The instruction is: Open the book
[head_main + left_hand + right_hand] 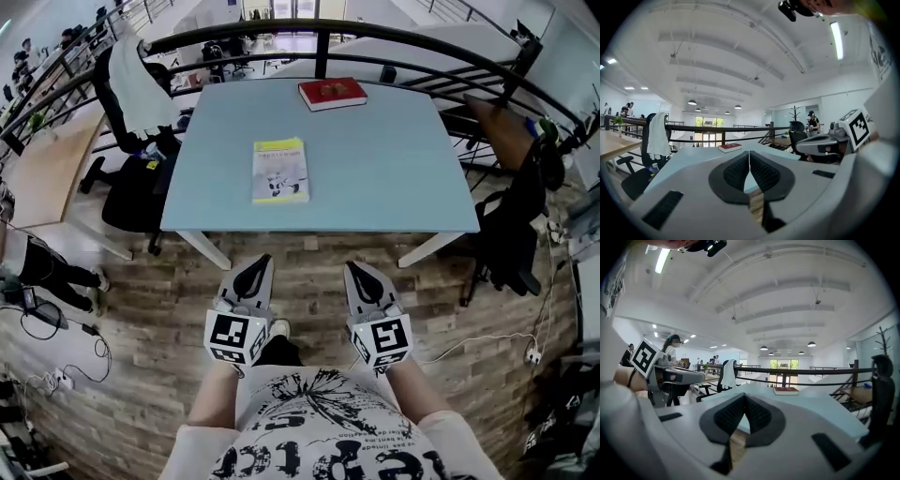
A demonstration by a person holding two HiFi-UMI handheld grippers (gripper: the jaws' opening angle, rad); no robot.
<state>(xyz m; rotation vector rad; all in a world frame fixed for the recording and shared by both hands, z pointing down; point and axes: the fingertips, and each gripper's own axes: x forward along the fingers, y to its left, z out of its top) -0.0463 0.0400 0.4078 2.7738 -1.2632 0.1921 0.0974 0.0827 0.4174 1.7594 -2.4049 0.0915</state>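
A yellow-covered book [280, 170] lies closed on the light blue table [394, 178], left of its middle. A red book [332, 92] [730, 147] [786, 390] lies closed at the far edge. My left gripper [259, 266] [749, 154] is shut and holds nothing. It hangs over the floor short of the table's near edge. My right gripper [358, 272] [745, 398] is beside it, likewise shut with nothing in it. Both point toward the table. The yellow book is hidden behind the jaws in both gripper views.
A black railing [319, 33] curves behind the table. An office chair with a white cloth over it [131, 89] stands at the table's left, and a dark chair [511, 225] at its right. Cables [56, 328] lie on the wood floor at left. People stand far off.
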